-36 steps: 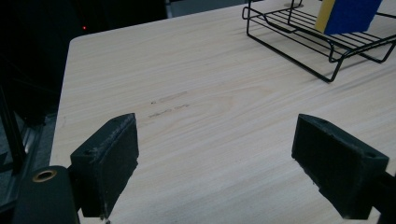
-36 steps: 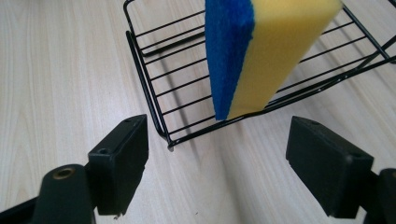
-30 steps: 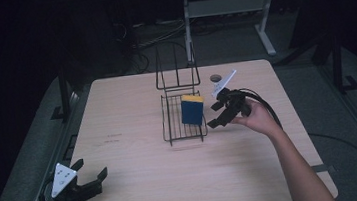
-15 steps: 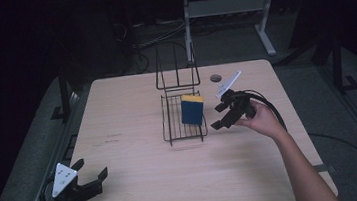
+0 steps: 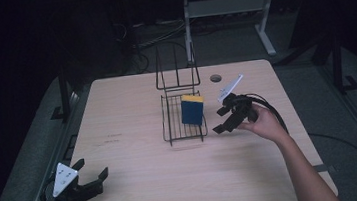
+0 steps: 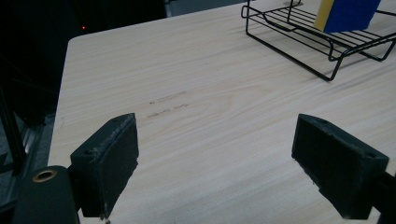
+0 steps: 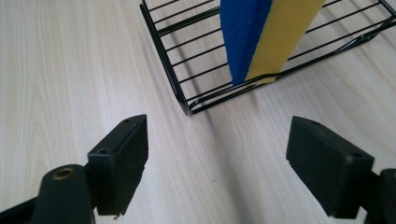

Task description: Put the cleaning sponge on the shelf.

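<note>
A blue and yellow sponge (image 5: 192, 109) stands on edge in a black wire rack (image 5: 183, 125) at the table's middle. It shows close up in the right gripper view as a sponge (image 7: 261, 37) leaning on the rack's wires (image 7: 187, 70). My right gripper (image 5: 222, 120) hovers just right of the rack, open and empty, jaws pointing at it. My left gripper (image 5: 93, 176) rests at the table's near left corner, open and empty. In the left gripper view, the rack (image 6: 327, 44) and sponge (image 6: 346, 14) sit far off at the upper right.
The light wooden table (image 5: 135, 135) has a round grommet hole (image 5: 216, 78) behind the rack. The rack's tall wire back (image 5: 176, 70) rises at its far end. A metal stand (image 5: 227, 10) and cables lie on the dark floor beyond the table.
The right gripper has drawn back slightly from the rack, toward the right and nearer the table's front. The left gripper has stayed put.
</note>
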Action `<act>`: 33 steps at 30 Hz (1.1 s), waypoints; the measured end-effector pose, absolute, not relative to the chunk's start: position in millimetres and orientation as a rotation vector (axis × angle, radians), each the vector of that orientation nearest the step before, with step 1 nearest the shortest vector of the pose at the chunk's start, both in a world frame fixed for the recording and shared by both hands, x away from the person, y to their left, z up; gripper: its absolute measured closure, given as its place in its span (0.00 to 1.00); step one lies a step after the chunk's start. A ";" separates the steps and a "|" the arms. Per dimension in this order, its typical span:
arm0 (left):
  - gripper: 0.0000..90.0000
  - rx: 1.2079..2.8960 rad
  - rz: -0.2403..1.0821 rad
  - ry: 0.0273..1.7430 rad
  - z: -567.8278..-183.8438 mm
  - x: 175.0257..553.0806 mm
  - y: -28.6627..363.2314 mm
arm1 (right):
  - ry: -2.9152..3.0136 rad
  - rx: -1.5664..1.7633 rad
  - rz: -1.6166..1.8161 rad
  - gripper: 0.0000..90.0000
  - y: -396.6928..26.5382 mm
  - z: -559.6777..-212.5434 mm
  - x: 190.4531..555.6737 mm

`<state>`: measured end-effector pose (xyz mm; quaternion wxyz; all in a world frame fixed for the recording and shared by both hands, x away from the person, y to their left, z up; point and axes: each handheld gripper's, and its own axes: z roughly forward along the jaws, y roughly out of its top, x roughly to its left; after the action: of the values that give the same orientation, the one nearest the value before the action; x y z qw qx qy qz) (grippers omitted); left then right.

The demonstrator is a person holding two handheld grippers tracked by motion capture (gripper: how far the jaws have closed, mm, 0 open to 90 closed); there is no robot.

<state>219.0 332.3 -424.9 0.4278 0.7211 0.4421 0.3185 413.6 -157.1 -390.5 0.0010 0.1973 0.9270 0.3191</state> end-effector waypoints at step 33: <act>0.16 1.806 0.798 1.101 -424.7 218.3 332.0 | 2.904 0.656 1.034 0.22 -177.1 -401.6 388.3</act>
<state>218.3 332.0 -424.7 0.4264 0.7226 0.4405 0.3195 388.3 -177.1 -401.6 -0.0048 0.2083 0.9214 0.3281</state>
